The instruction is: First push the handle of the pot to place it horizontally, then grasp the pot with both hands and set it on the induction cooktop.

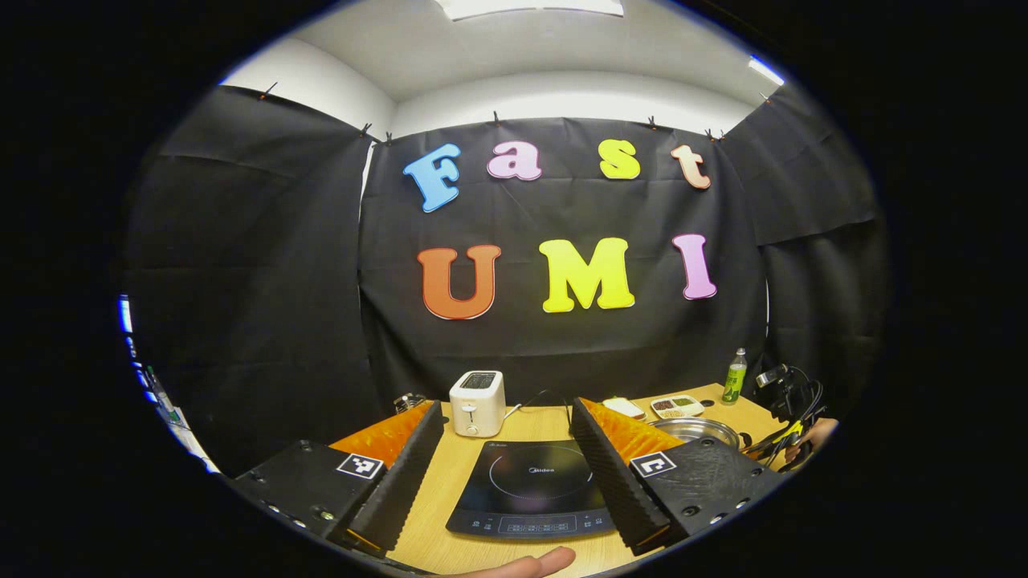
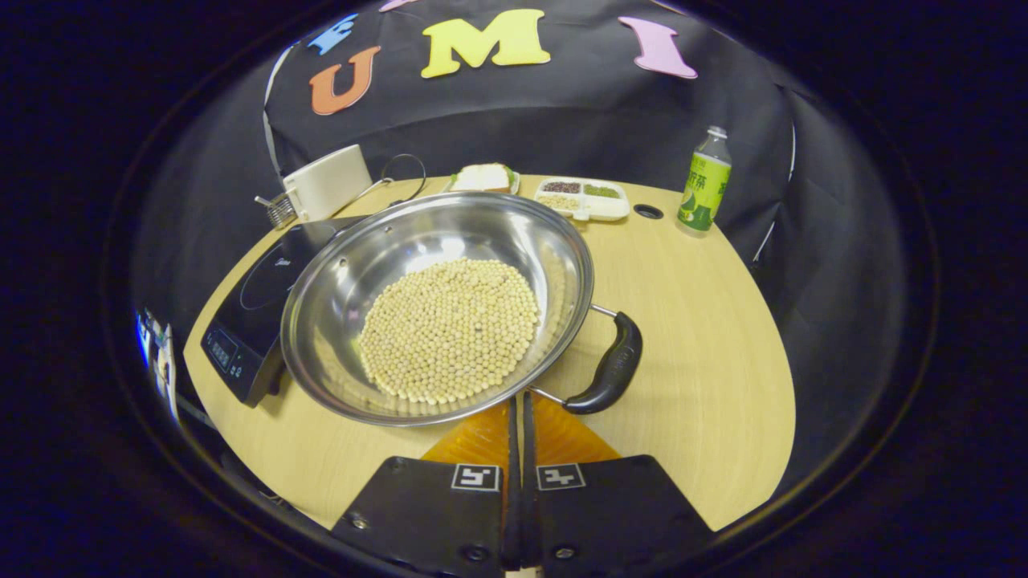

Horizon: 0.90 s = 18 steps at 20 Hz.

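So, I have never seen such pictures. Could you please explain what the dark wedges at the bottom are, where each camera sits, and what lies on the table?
The wedges are the two fingers of handheld grippers; a person carries one in each hand, and a camera rides on each. In the left gripper view, the left gripper is open above the induction cooktop, with a toaster behind. In the right gripper view, the right gripper is shut, holding nothing, close to the steel pot of beans and its dark handle. A bottle and a snack tray stand farther back on the table.

Black gripper bodies (image 2: 522, 514), square markers (image 2: 475, 477)
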Motion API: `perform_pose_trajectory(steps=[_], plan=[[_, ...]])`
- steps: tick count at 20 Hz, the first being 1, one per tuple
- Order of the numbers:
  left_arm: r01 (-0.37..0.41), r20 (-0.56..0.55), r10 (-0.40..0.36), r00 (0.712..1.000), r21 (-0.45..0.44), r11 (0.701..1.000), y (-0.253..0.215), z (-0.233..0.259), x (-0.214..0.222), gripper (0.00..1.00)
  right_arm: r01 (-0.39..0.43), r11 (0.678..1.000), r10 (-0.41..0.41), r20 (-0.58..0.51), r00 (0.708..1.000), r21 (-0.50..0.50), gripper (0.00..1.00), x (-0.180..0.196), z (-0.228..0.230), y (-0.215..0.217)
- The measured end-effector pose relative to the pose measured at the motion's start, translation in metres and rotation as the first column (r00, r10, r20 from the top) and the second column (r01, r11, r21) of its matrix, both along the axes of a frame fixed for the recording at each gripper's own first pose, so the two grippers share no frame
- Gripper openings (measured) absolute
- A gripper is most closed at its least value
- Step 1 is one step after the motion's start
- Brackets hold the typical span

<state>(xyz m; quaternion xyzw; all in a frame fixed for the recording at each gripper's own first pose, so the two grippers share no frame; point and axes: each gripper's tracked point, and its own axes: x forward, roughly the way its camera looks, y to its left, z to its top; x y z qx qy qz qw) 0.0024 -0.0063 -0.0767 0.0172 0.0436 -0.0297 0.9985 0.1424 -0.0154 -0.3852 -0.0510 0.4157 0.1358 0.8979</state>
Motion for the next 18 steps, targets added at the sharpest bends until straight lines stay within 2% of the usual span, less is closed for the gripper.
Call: perform_pose_trajectory(steps=[3, 5, 7, 10, 11, 15, 18], plan=[[0.014, -0.006, -0.014, 1.000, 0.008, 1.000, -0.007, -0.005, 0.001, 0.96, 0.006, 1.000, -0.006, 0.024, 1.000, -0.010, 0.01, 0.011, 0.001, -0.006], [0.023, -0.010, -0.023, 1.000, 0.009, 1.000, -0.010, -0.007, 0.003, 0.96, 0.037, 0.999, -0.036, 0.056, 0.998, -0.014, 0.04, 0.022, 0.002, -0.013], [0.040, -0.005, -0.040, 0.999, -0.017, 0.999, -0.018, -0.007, 0.005, 0.96, 0.083, 0.996, -0.080, 0.095, 0.992, -0.022, 0.04, 0.033, 0.002, -0.021], [0.065, -0.018, -0.066, 0.998, -0.053, 0.997, -0.025, -0.008, 0.007, 0.96, 0.107, 0.994, -0.101, 0.149, 0.984, -0.037, 0.01, 0.044, 0.006, -0.026], [0.066, -0.019, -0.067, 0.998, -0.051, 0.996, -0.025, -0.008, 0.008, 0.96, 0.116, 0.993, -0.109, 0.162, 0.981, -0.036, 0.04, 0.047, 0.008, -0.028], [0.064, -0.029, -0.065, 0.997, -0.035, 0.997, -0.029, -0.016, 0.015, 0.96, 0.197, 0.980, -0.198, 0.223, 0.955, 0.028, 0.04, 0.058, 0.020, -0.030], [0.080, -0.053, -0.082, 0.995, -0.039, 0.996, -0.036, -0.024, 0.019, 0.96, 0.218, 0.972, -0.232, 0.269, 0.935, 0.083, 0.01, 0.059, 0.036, -0.027]])
